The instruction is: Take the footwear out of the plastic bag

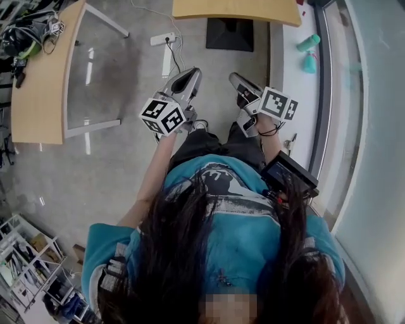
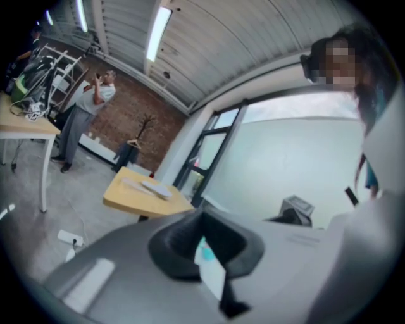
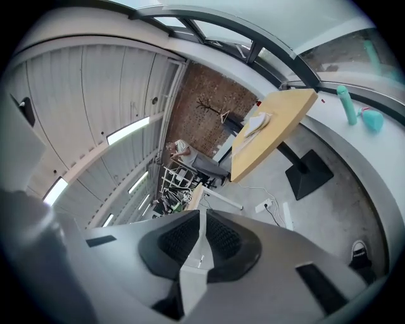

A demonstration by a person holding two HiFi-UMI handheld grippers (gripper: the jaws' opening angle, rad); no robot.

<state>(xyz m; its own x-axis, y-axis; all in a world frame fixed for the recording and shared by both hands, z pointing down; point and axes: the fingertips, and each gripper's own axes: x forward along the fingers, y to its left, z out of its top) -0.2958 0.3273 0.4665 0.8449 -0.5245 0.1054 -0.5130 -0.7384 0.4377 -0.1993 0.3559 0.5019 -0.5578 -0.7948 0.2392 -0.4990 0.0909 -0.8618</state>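
Grey floor of an office-like room, seen from above, with a wooden counter at left, a white power strip near the top, a second wooden counter on a black base, and a teal bottle on the window sill at right.

Left tongs: held in the air before the person's body, shut, with nothing gripped.

Right tongs: held beside the left, well above the floor. The pads stand barely apart with a thin slit between them, and nothing is in the slit.

Neither the plastic bag nor the footwear appears in any view, so their position cannot be told.

Handling, as a judgement only: the bag is likely thin, limp and slippery, so one tongs should pinch a gathered fold at its mouth. The footwear is probably light, with a stiff sole and a softer upper, and the heel collar or sole edge should give the firmest hold.
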